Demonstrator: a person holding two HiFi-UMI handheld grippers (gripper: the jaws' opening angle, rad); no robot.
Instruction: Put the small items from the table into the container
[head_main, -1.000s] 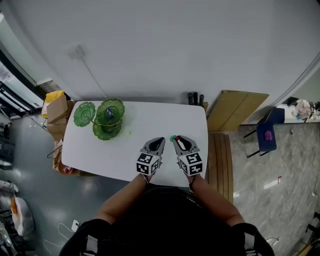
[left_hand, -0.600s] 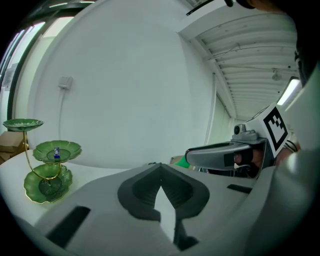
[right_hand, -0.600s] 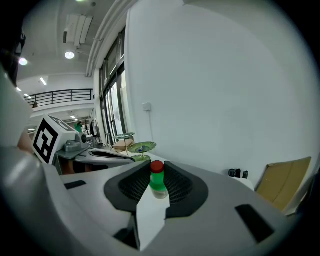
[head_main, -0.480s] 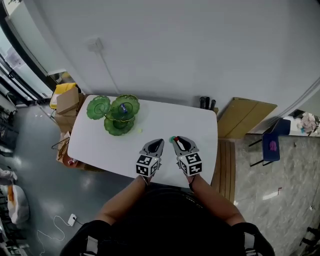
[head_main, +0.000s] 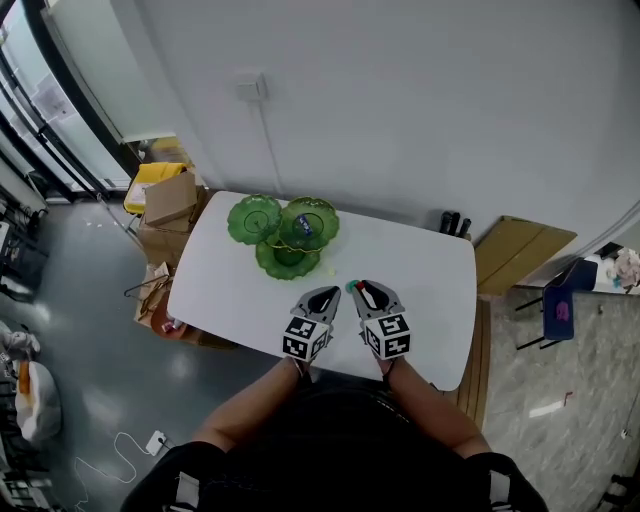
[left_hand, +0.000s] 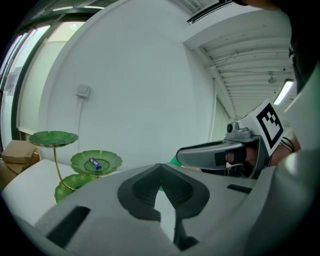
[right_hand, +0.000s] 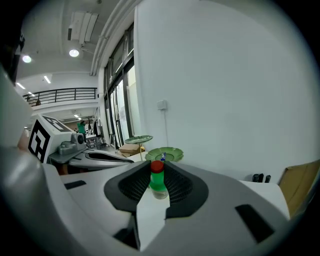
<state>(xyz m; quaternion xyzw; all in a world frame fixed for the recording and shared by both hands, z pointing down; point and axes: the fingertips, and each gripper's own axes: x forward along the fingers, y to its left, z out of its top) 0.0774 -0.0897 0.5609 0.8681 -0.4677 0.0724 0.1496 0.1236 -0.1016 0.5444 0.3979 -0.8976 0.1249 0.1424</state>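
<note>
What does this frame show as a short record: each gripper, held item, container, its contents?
left gripper: jaws together, nothing between them
right gripper: jaws closed on a small green bottle with a red cap
container: green tiered dish stand near the far edge of the white table
contents: one small blue item on a dish
</note>
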